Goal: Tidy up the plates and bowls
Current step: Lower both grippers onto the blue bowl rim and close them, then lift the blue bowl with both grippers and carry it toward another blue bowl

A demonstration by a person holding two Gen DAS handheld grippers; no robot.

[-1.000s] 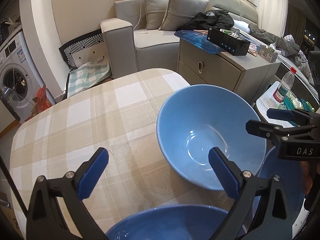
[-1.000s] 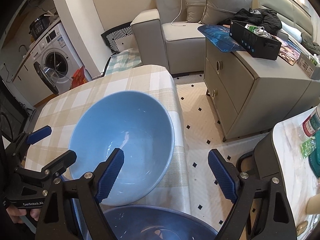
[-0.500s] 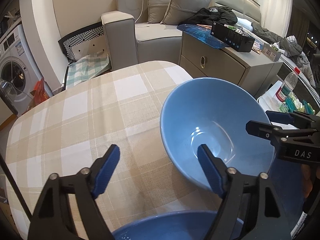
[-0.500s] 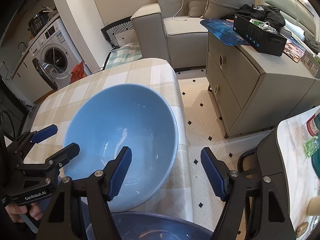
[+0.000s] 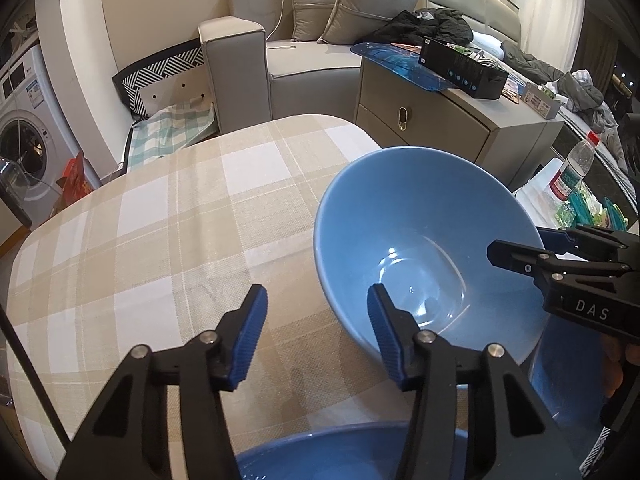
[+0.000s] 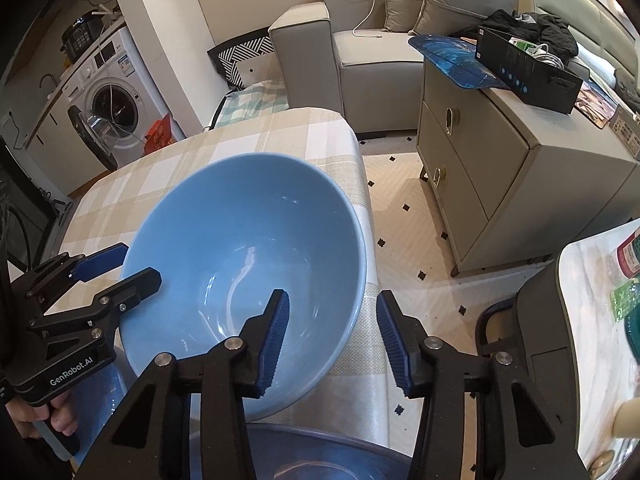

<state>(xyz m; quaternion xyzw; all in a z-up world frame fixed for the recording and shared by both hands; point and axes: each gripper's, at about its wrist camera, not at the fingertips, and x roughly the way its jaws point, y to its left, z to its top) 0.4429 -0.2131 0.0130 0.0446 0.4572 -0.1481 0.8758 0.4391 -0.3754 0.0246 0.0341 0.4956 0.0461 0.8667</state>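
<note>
A large light blue bowl [image 5: 424, 240] stands on the checked tablecloth [image 5: 160, 240] near the table's right edge. My left gripper [image 5: 316, 300] straddles its left rim, one finger over the cloth and the other inside the bowl. Its jaws are closing, and the pads stand off the wall. My right gripper [image 6: 332, 304] straddles the same bowl's [image 6: 240, 248] right rim, its jaws also closing without touching. Each gripper shows in the other's view: the right gripper [image 5: 560, 252] and the left gripper [image 6: 116, 268].
A darker blue bowl [image 5: 320, 456] lies just below the grippers, and another blue dish [image 5: 560, 380] sits under the right gripper. The table's edge [image 6: 364, 200] drops to the floor on the right. A grey cabinet [image 6: 500, 160], a sofa [image 5: 300, 72] and a bottle [image 5: 572, 168] stand beyond.
Both grippers' jaws have narrowed a good deal around the light blue bowl's opposite rims. The hands have barely shifted.
</note>
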